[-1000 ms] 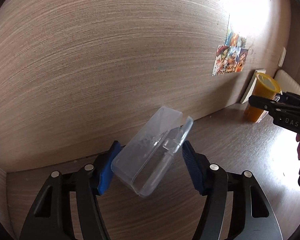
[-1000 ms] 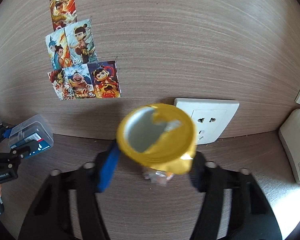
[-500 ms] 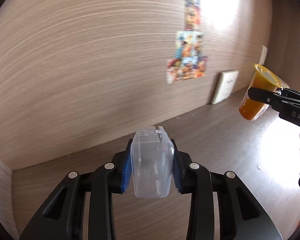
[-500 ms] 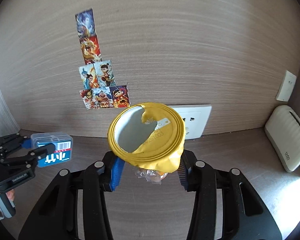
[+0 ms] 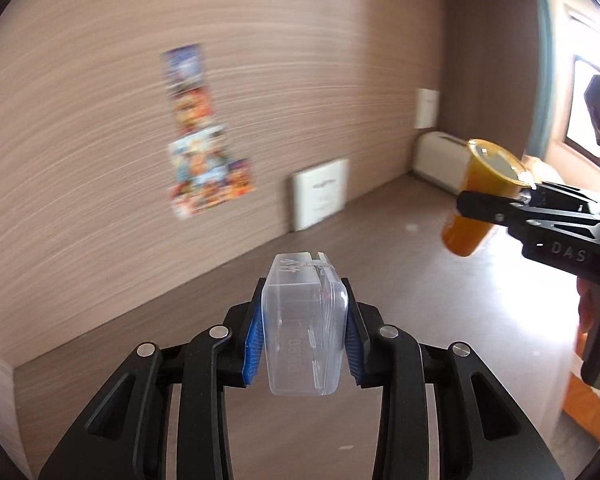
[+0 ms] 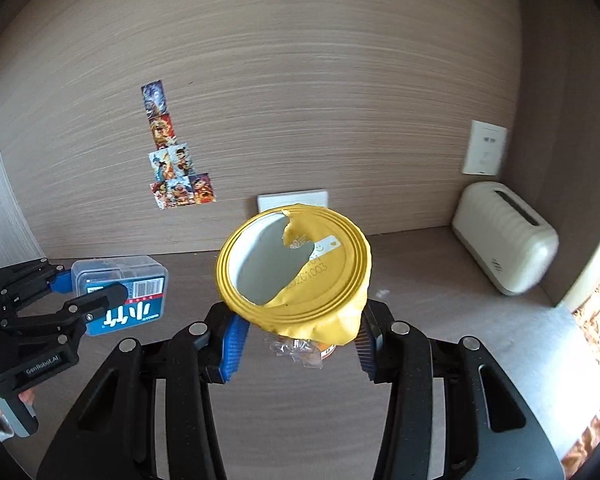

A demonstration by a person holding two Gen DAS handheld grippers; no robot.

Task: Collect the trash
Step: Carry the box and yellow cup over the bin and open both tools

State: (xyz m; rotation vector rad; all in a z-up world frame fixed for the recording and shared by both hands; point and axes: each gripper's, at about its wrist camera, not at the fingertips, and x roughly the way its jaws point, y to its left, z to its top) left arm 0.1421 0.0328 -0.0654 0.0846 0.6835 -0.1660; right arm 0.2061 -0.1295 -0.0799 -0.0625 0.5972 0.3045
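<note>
My left gripper [image 5: 303, 340] is shut on a clear plastic box [image 5: 303, 328] and holds it in the air above the wooden desk. The same box, with its blue label, shows at the left of the right wrist view [image 6: 120, 294]. My right gripper [image 6: 296, 340] is shut on a yellow cup [image 6: 294, 266] whose foil lid is torn half open. That cup shows at the right of the left wrist view [image 5: 480, 200], tilted, held above the desk.
The wooden desk [image 6: 420, 292] meets a wood-grain back wall with cartoon stickers [image 6: 176, 172] and a white socket plate [image 5: 320, 194]. A white appliance [image 6: 504, 236] stands at the back right corner. A second white wall plate [image 6: 484, 148] is above it.
The left gripper closed on the clear box, which turned from tilted to square in its pads. Both grippers pulled back from the wall and lifted, carrying their items.
</note>
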